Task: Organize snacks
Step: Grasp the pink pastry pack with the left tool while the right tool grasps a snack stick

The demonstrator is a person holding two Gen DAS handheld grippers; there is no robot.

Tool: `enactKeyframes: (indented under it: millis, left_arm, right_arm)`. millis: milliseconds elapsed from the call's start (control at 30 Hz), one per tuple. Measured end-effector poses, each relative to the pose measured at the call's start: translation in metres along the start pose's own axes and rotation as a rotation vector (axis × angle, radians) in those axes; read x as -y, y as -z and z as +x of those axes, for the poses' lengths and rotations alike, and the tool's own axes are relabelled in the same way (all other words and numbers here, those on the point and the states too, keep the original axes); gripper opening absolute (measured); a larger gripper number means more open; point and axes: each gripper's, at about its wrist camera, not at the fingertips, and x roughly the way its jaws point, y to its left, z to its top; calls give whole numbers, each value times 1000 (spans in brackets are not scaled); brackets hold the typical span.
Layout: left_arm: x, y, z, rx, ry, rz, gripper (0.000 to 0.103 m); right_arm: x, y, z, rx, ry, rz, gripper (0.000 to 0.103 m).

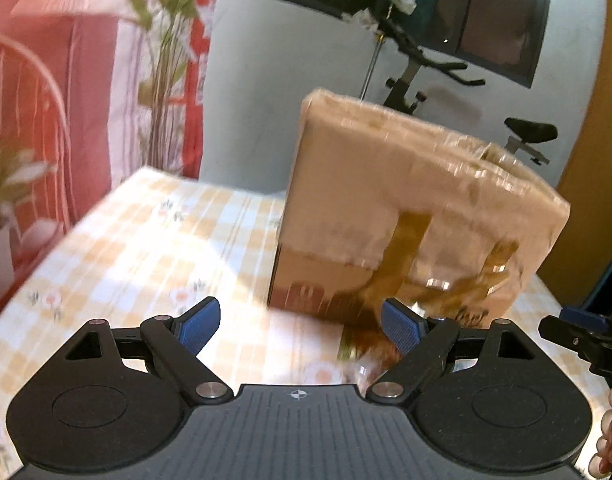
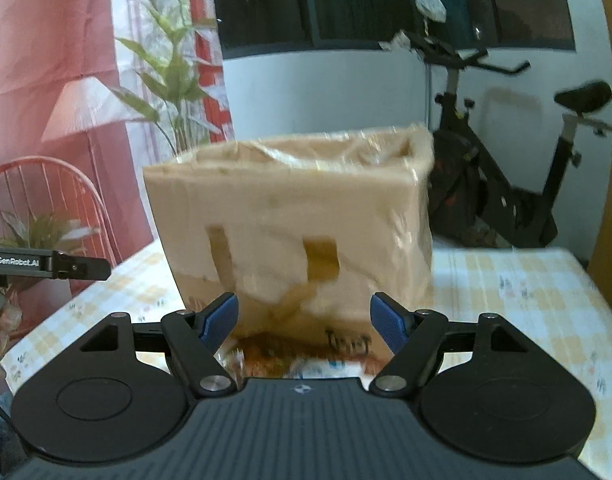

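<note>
A tall cardboard box [image 1: 410, 208] wrapped in clear tape stands on the checked tablecloth [image 1: 145, 248]; it also shows in the right wrist view [image 2: 297, 220]. A snack packet [image 2: 306, 360] lies on the cloth in front of the box, partly hidden under my right gripper; its edge shows blurred in the left wrist view [image 1: 358, 348]. My left gripper [image 1: 299, 322] is open and empty, just left of the box's front. My right gripper [image 2: 303, 320] is open and empty, facing the box over the packet.
A red wire chair [image 2: 45, 200] and potted plants [image 2: 173, 80] stand left of the table. An exercise bike [image 2: 506, 168] stands behind at the right. The tablecloth [image 2: 526, 292] extends right of the box. The other gripper shows at each view's edge [image 2: 45, 266].
</note>
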Motion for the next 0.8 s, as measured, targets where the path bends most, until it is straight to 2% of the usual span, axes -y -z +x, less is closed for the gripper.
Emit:
enactKeyframes:
  millis: [233,400,500,667,800]
  left_arm:
    - [-6,17,5,-52,5,-26,89]
    - [7,32,15,-127,63,-23,89]
    - [16,43,23,-179,115,-17,93]
    - [23,56,34,-228,77,24,94]
    - [10,62,45,-280,59,-27,97]
  right_arm:
    - [15,33,2,-90,40,60,76]
    - [15,47,5,-126,42,66,76]
    - [11,54,7,-141,38,57,76]
    - [9,64,9,-175,25,61,76]
    - [10,67,10,-184,26,66,76]
